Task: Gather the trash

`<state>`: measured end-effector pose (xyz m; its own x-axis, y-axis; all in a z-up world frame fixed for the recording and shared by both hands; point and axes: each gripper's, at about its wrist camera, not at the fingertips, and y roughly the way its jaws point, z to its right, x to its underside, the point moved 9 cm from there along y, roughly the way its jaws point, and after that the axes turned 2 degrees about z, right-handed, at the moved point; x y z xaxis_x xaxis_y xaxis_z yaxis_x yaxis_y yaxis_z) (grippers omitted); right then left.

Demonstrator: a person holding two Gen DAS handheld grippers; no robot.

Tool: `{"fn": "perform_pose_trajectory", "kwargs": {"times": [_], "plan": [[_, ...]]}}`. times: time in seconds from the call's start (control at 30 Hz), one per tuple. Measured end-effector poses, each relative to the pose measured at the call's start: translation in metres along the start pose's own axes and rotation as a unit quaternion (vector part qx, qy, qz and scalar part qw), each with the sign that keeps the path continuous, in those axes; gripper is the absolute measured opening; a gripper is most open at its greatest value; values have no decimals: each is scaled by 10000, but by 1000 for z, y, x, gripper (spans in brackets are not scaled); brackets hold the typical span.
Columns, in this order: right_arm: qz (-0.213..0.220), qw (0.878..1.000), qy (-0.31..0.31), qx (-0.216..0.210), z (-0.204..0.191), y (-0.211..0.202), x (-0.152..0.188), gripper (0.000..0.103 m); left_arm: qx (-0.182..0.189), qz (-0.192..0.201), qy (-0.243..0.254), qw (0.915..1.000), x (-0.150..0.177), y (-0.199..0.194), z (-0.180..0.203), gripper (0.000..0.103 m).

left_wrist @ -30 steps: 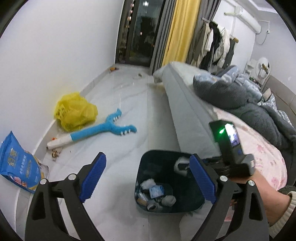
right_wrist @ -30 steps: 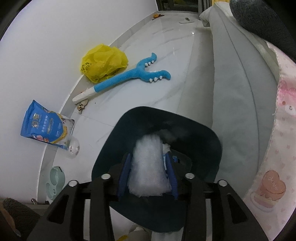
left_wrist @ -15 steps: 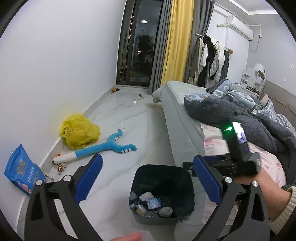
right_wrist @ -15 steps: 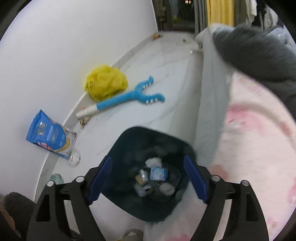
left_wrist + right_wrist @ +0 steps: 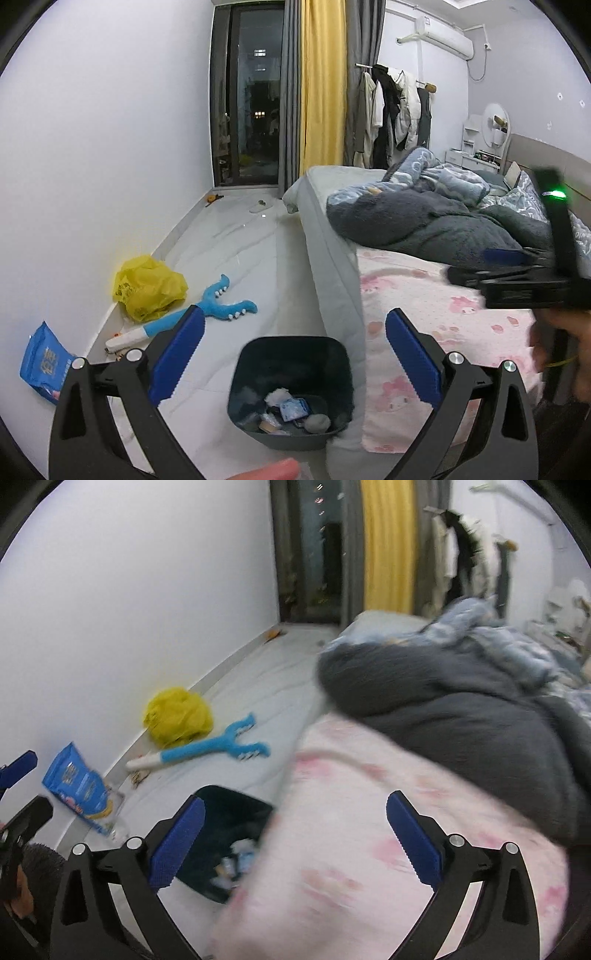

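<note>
Only blurred print, blue bag (image 5: 46,363).

Left tongs (image 5: 293,360) wide apart, nothing between blue pads (image 5: 177,356). Below them, dark bin (image 5: 291,373) on white floor (image 5: 236,258), against bed (image 5: 424,295) edge; crumpled scraps (image 5: 291,408) at bin bottom. Yellow bag (image 5: 147,286) by wall, blue forked toy (image 5: 207,306) just beside it, blue packet (image 5: 42,363) further left. Right tongs (image 5: 509,264) over pink sheet, blurred, held by hand (image 5: 565,350).
</note>
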<state>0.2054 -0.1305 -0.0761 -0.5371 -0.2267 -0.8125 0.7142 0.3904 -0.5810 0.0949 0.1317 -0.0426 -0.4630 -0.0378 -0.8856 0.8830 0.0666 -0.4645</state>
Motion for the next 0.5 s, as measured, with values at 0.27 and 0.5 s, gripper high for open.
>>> {"fn": "perform_pose_trajectory", "kwargs": {"times": [0.27, 0.5], "plan": [[639, 9953, 652, 315, 87, -88, 29, 100, 254, -20, 97, 9996, 7, -3, 36, 100], [472, 9948, 629, 649, 129, -138, 64, 100, 298, -121, 266, 9991, 17, -5, 56, 100]]}}
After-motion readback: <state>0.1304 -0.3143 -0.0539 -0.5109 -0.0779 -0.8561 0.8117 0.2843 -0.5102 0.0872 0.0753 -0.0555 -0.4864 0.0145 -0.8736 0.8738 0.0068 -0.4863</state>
